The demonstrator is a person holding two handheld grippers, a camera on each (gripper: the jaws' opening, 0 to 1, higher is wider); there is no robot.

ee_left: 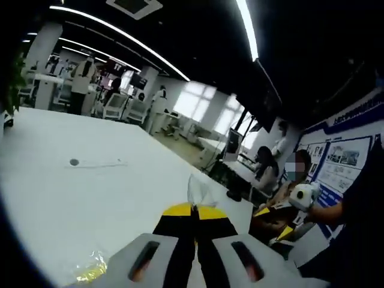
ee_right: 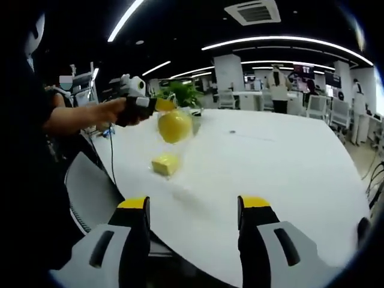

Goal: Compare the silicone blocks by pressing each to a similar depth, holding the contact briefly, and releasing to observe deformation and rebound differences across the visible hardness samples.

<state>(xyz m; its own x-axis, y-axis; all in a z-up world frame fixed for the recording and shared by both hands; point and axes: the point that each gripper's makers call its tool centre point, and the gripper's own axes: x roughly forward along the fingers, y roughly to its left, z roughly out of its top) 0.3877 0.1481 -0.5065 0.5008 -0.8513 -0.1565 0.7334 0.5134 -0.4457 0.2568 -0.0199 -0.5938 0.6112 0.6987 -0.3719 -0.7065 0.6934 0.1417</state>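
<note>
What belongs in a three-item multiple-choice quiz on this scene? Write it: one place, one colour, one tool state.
1. The yellow block lies:
A. on a chair
B. on the white table
C. in a drawer

2. The bagged round piece hanging from the left tool is:
A. yellow
B. blue
C. red

3. The right tool is:
A. shut on the block
B. shut on a cable
C. open, holding nothing

Answers:
1. B, since it rests on the tabletop.
2. A, since it shows yellow through clear plastic.
3. C, since its jaws stand wide apart over bare table.
</note>
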